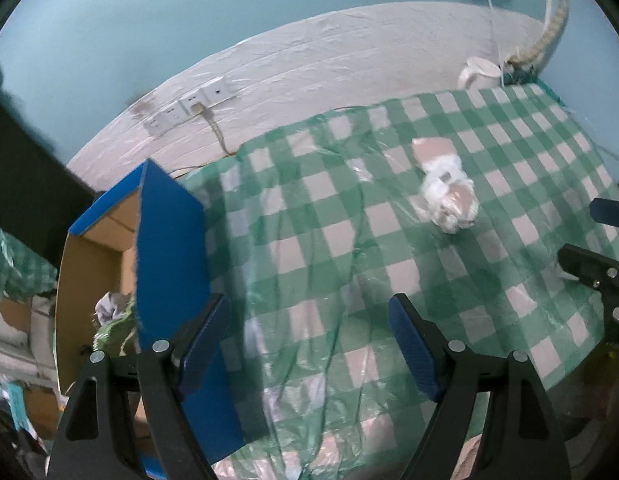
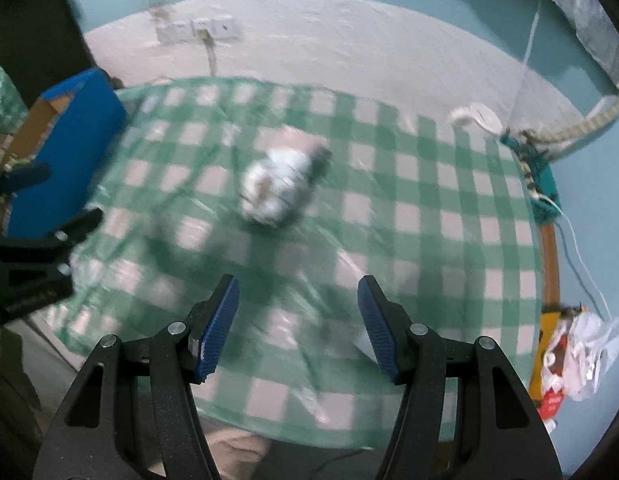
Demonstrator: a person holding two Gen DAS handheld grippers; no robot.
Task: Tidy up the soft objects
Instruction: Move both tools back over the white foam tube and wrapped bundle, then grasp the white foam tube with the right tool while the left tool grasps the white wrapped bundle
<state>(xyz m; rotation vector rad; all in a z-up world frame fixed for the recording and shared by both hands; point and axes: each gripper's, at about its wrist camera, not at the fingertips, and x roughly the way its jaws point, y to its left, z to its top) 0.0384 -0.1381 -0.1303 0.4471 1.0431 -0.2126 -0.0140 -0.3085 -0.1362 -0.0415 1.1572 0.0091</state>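
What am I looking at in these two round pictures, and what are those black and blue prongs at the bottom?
Those prongs are two hand-held grippers a person carries, one per hand. Each has a fisheye camera looking forward along its fingers. One picture is from the left gripper, the other from the right gripper. Both stand open and hold nothing. Below them is a green checked tablecloth with one white soft bundle lying on it; it appears blurred in the right view. At the cloth's left edge stands an open blue box with some soft things already inside. Each camera also catches the other gripper at its edge.
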